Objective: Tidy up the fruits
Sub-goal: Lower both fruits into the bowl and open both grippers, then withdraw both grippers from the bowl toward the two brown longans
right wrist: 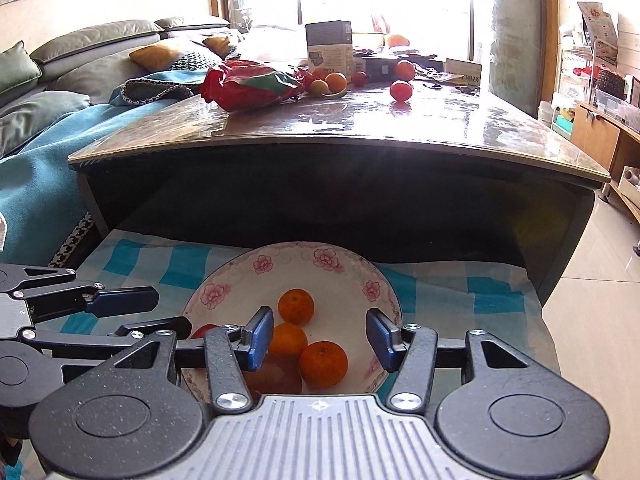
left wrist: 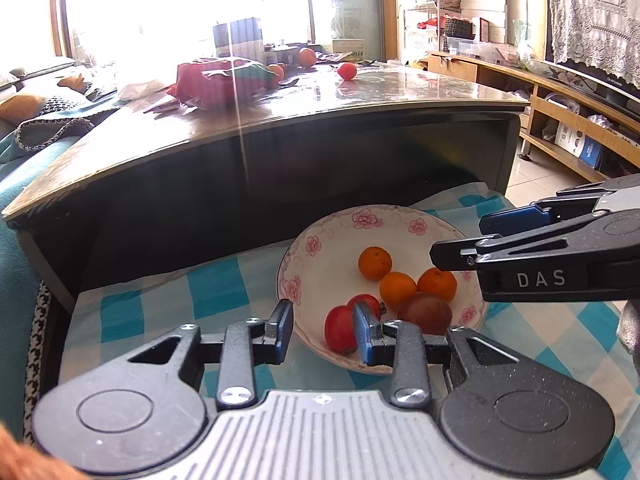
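Observation:
A white floral bowl (left wrist: 320, 240) (right wrist: 240, 276) sits on a blue checked cloth (left wrist: 168, 300) (right wrist: 460, 284). It holds three oranges (left wrist: 375, 263) (right wrist: 296, 306), two red fruits (left wrist: 340, 328) and a brown fruit (left wrist: 426, 314). My left gripper (left wrist: 324, 330) is open and empty over the bowl's near left rim; it also shows in the right wrist view (right wrist: 160, 312). My right gripper (right wrist: 320, 338) is open and empty over the bowl, above an orange (right wrist: 323, 363); it also shows in the left wrist view (left wrist: 456, 242).
A dark glossy table (left wrist: 360, 96) (right wrist: 440, 120) stands behind the cloth. On it lie a red bag (right wrist: 252, 84), a red tomato (left wrist: 347, 71) (right wrist: 401, 90), more fruits (right wrist: 335, 81) and a box (right wrist: 329, 46). A sofa (right wrist: 60, 80) is left, shelving (left wrist: 568, 112) right.

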